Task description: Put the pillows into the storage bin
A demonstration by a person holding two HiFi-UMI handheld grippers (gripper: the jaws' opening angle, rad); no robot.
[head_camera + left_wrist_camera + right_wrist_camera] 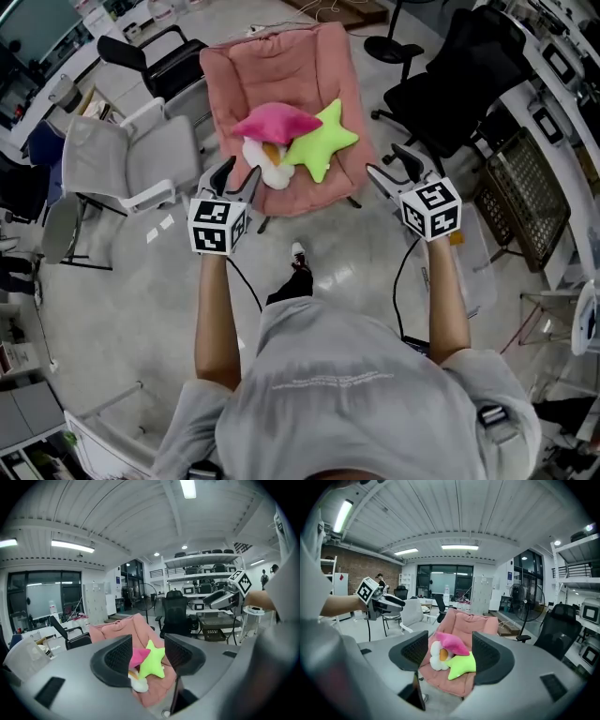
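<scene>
the left hand-held gripper (236,176) and right hand-held gripper (390,164) are both spread and empty, held near the pink chair (323,56), where the pink pillow (277,122), green pillow (321,142) and white pillow (270,169) lie piled together

pink chair (328,66): matt cloth | star pillow (323,142): plush | floor (141,309): smooth, glossy

- The head view looks steeply down from above the person. The pink chair (323,66) sits at upper centre, with the left tool (237,174) and right tool (394,165) just below it.
- Each tool view looks forward along its own jaws, with the chair near, at lower centre.
- Each tool view catches the other tool at its side edge.
- All three views share the chair and pillows (295,141).
</scene>
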